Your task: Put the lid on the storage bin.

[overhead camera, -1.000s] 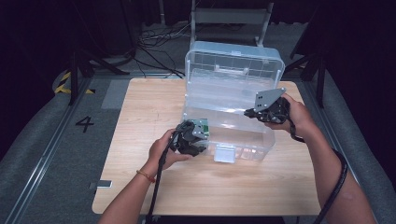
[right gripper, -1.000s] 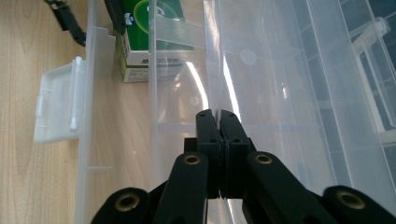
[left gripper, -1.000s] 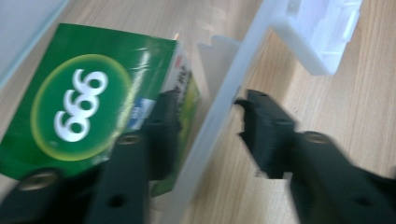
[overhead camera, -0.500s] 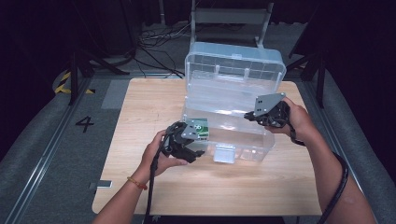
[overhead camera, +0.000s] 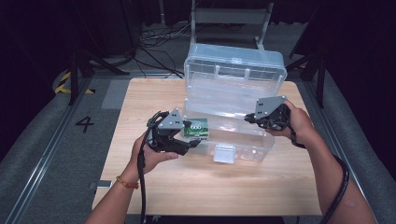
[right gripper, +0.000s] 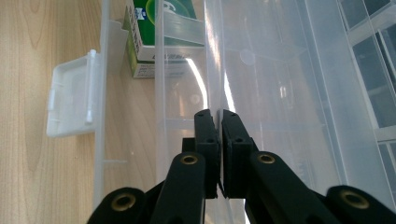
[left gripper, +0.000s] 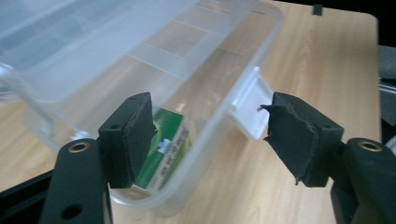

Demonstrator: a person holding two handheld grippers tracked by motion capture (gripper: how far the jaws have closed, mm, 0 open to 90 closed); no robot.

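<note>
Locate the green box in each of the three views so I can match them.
High view: green box sits at the left end of the clear bin.
Left gripper view: low, left of centre, behind the bin wall.
Right gripper view: top, left of centre.
Shared landmark: the white latch.

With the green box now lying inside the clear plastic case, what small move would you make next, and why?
Probably swing the left gripper back to the hinged lid. Its jaws have just been opening, nothing between them; the green carton lies inside the clear plastic case, whose wall the shut right gripper pinches steady.
</note>
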